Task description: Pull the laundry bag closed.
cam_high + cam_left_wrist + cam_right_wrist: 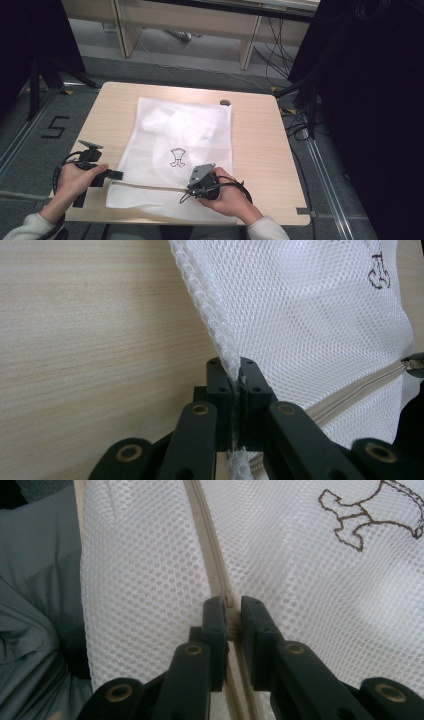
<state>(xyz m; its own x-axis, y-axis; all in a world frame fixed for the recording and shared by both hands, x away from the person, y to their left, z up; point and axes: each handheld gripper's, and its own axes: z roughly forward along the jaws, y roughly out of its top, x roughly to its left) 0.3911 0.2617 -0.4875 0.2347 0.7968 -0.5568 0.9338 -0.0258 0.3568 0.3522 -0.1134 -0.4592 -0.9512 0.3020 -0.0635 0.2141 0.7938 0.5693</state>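
A white mesh laundry bag [185, 145] lies flat on the wooden table [260, 145], with white cloth inside it and a small brown stitched figure [177, 157] on top. A beige zipper [150, 186] runs along its near end. My left gripper [117, 175] is shut on the bag's left edge; in the left gripper view the jaws [235, 371] pinch the folded mesh seam [210, 315]. Over the zipper line, my right gripper [192, 190] is shut on the zipper pull [230, 605], with the zipper tape [207, 545] running away from the jaws.
A small dark object [225, 102] sits near the table's far edge. Black curtains stand at left and right, cables trail on the floor at the right, and a "5" [54, 127] is marked on the floor at left. The person's grey clothing [35, 605] lies past the near table edge.
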